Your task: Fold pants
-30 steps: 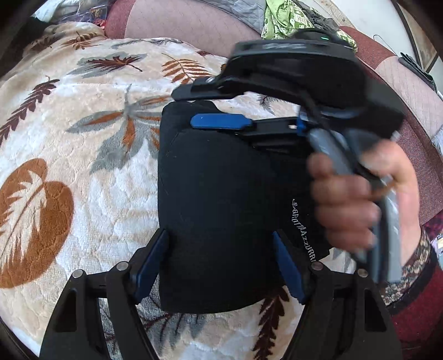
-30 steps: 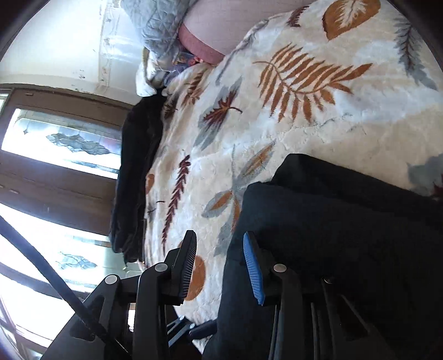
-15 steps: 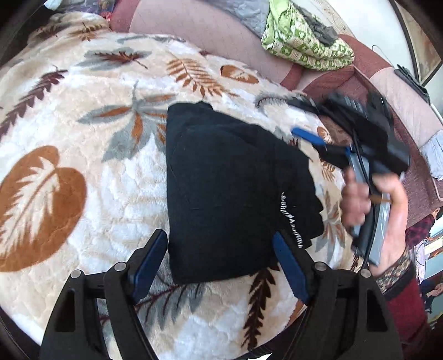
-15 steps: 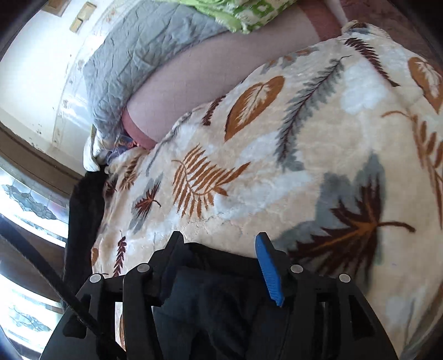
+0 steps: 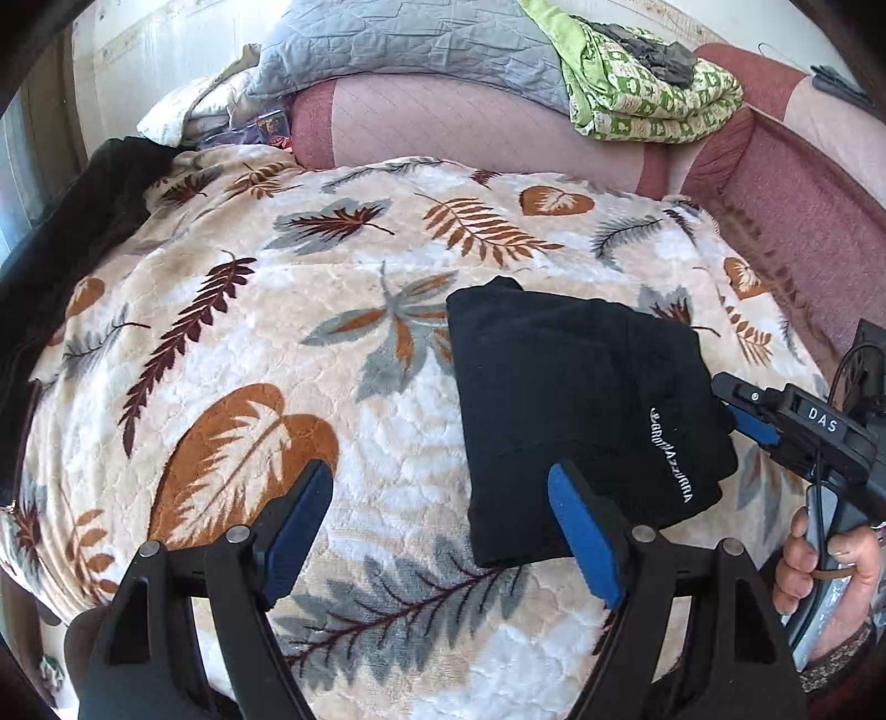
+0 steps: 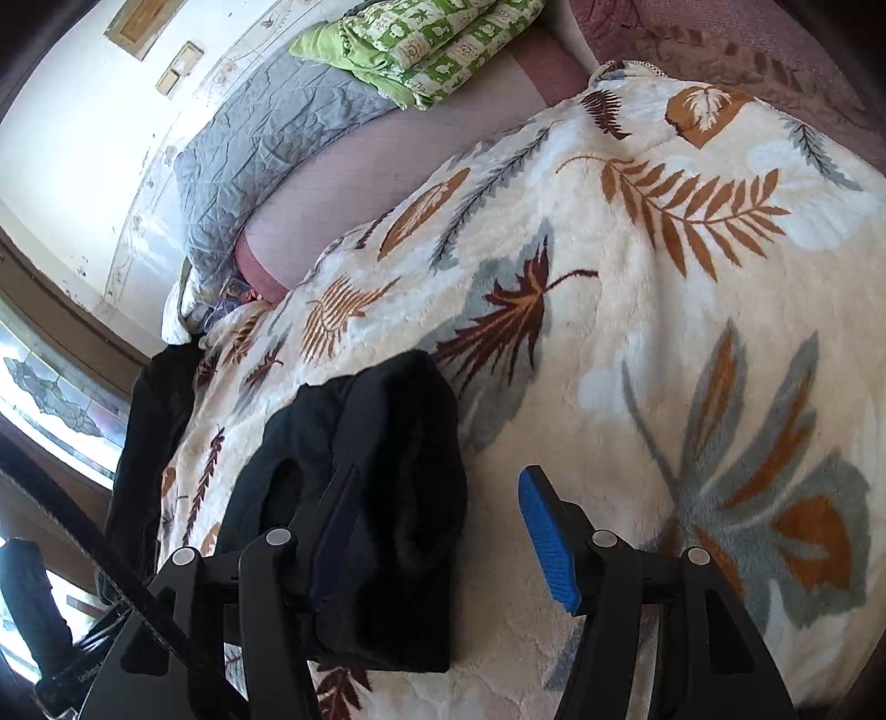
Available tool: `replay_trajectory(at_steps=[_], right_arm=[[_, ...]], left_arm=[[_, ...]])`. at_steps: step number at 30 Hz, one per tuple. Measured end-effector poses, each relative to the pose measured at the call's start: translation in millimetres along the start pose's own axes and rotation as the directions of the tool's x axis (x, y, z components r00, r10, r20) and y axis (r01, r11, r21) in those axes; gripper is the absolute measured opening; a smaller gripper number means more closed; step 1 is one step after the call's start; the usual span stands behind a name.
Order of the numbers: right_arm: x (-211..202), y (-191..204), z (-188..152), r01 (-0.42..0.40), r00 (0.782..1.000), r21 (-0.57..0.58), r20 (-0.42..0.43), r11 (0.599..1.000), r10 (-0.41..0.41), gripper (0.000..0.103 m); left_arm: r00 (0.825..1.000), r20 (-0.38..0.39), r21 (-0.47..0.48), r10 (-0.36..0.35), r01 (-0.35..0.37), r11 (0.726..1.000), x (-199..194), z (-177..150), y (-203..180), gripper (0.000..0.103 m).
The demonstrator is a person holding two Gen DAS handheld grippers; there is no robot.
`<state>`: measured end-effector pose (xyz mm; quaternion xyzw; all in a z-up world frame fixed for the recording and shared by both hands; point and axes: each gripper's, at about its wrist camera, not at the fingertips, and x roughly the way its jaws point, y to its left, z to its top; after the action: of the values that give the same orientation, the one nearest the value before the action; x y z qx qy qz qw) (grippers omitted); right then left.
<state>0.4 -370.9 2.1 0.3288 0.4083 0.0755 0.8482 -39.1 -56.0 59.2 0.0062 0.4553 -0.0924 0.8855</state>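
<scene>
The black pants (image 5: 581, 410) lie folded into a small stack on the leaf-patterned blanket (image 5: 266, 343), white lettering along their right edge. My left gripper (image 5: 443, 531) hovers open above the blanket; its right fingertip overlaps the stack's near edge and nothing is gripped. My right gripper (image 5: 733, 412) sits at the stack's right side, held by a hand (image 5: 819, 559). In the right wrist view the pants (image 6: 387, 443) lie partly between the opening jaws of the right gripper (image 6: 443, 537). The left finger is against the fabric and the right pad stands apart from it.
A pink sofa back (image 5: 470, 127) runs behind the blanket, with a grey quilt (image 5: 398, 50) and a green patterned blanket (image 5: 648, 83) piled on it. A dark garment (image 5: 83, 232) hangs off the far left. A window (image 6: 50, 399) lies left of the right gripper.
The right gripper swung off the top of the pants to their right side and its jaws widened. The left gripper rose and tilted up, so the pants no longer sit between its fingers.
</scene>
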Motion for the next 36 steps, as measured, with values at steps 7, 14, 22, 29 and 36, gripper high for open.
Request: replay_trajectory(at_steps=[7, 14, 22, 29, 36], right_arm=[[5, -4, -6, -0.035, 0.999, 0.007, -0.027, 0.999, 0.035, 0.065], [15, -5, -10, -0.037, 0.998, 0.023, -0.052, 0.999, 0.038, 0.065], [23, -6, -9, -0.069, 0.996, 0.024, -0.046, 0.997, 0.07, 0.068], [41, 10, -11, -0.085, 0.994, -0.052, -0.073, 0.995, 0.081, 0.068], [47, 9, -8, -0.102, 0.992, -0.055, -0.076, 0.993, 0.098, 0.069]], left_arm=[[1.0, -0.023, -0.023, -0.008, 0.007, 1.0, 7, 1, 4, 0.08], [0.997, -0.049, -0.08, -0.055, 0.051, 0.995, 27, 13, 13, 0.08], [0.999, -0.032, 0.005, 0.024, -0.024, 1.0, 41, 21, 6, 0.08], [0.999, -0.047, 0.004, 0.01, -0.01, 1.0, 52, 28, 5, 0.082], [0.998, -0.064, -0.021, -0.006, 0.005, 1.0, 60, 31, 6, 0.085]])
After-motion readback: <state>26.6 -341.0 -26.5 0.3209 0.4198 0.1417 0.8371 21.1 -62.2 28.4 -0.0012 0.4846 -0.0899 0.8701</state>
